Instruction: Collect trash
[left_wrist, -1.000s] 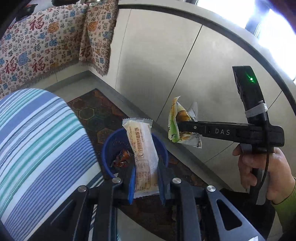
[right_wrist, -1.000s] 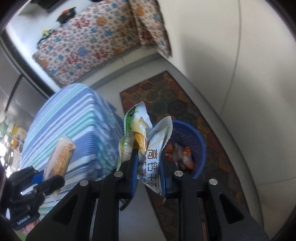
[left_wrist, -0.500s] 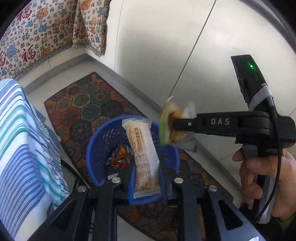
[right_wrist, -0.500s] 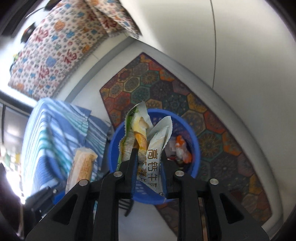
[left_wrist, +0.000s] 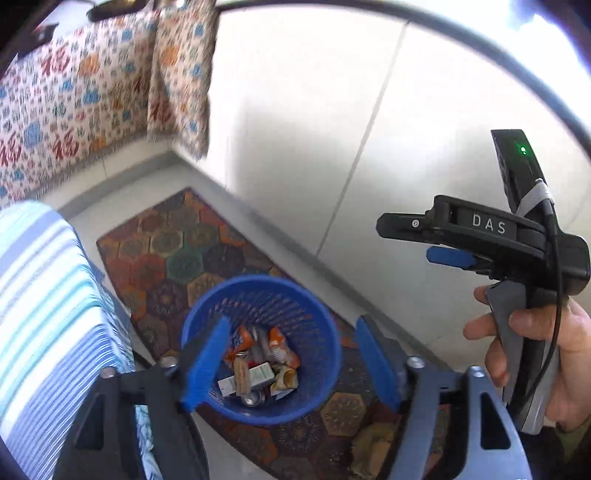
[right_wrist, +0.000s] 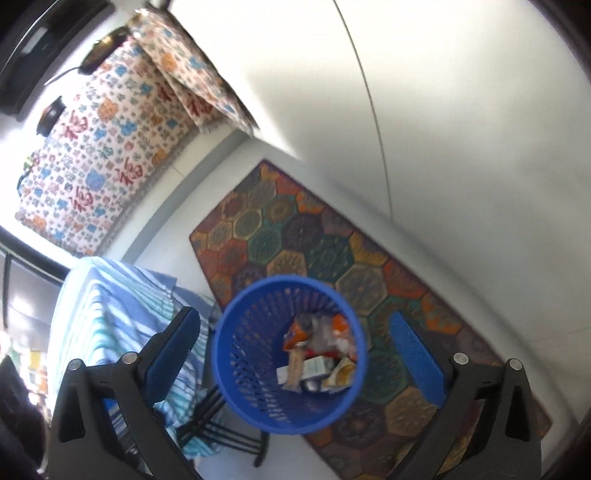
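Note:
A blue mesh trash basket (left_wrist: 317, 302) stands on a patterned rug; it also shows in the right wrist view (right_wrist: 243, 354). Several wrappers and a can (left_wrist: 258, 362) lie inside it, also seen in the right wrist view (right_wrist: 317, 354). My left gripper (left_wrist: 291, 365) is open and empty, right above the basket. My right gripper (right_wrist: 299, 350) is open and empty above the basket too. The right gripper also shows from the side in the left wrist view (left_wrist: 424, 240), held up at the right.
A striped blue cloth covers a table (left_wrist: 40, 302) left of the basket, also in the right wrist view (right_wrist: 107, 314). The hexagon rug (right_wrist: 295, 243) lies along a white wall (left_wrist: 303, 122). A floral cloth (left_wrist: 74, 96) hangs at the back.
Both grippers opened and dropped their wrappers into the basket. The left let go of the long snack bar; the right let go of its two packets. Both are now empty.

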